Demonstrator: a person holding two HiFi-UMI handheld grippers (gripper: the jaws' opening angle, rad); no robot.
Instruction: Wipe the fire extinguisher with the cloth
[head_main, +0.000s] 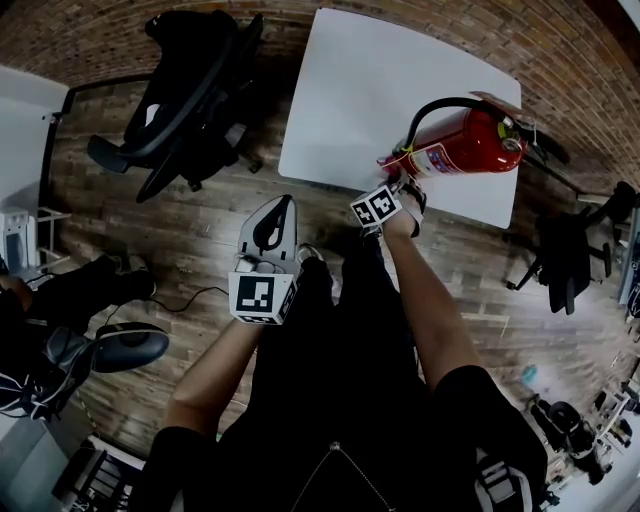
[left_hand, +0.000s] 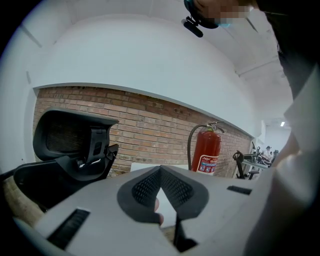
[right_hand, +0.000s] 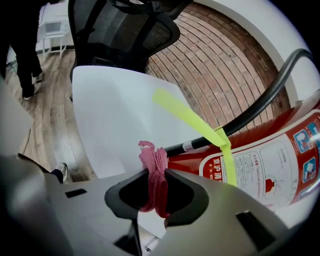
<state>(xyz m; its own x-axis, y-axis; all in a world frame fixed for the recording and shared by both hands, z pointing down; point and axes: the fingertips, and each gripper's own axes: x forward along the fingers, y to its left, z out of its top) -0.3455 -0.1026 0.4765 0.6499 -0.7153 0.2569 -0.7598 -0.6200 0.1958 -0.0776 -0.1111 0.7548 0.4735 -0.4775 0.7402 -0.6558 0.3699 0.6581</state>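
Note:
A red fire extinguisher (head_main: 470, 143) with a black hose (right_hand: 260, 100) and a yellow-green tag (right_hand: 200, 125) stands on the white table (head_main: 360, 80). My right gripper (head_main: 398, 178) is at its lower body, shut on a bunched pink cloth (right_hand: 150, 155). In the right gripper view the cloth sits just beside the extinguisher's label (right_hand: 272, 165); I cannot tell whether they touch. My left gripper (head_main: 285, 203) hangs short of the table's near edge, shut with nothing between its jaws. The extinguisher (left_hand: 206, 150) shows upright and farther off in the left gripper view.
A black office chair (head_main: 190, 90) stands left of the table, and another (head_main: 565, 255) is at the right. A third seat (head_main: 110, 350) is at my lower left. A brick wall (left_hand: 150, 130) runs behind the table. The floor is wood.

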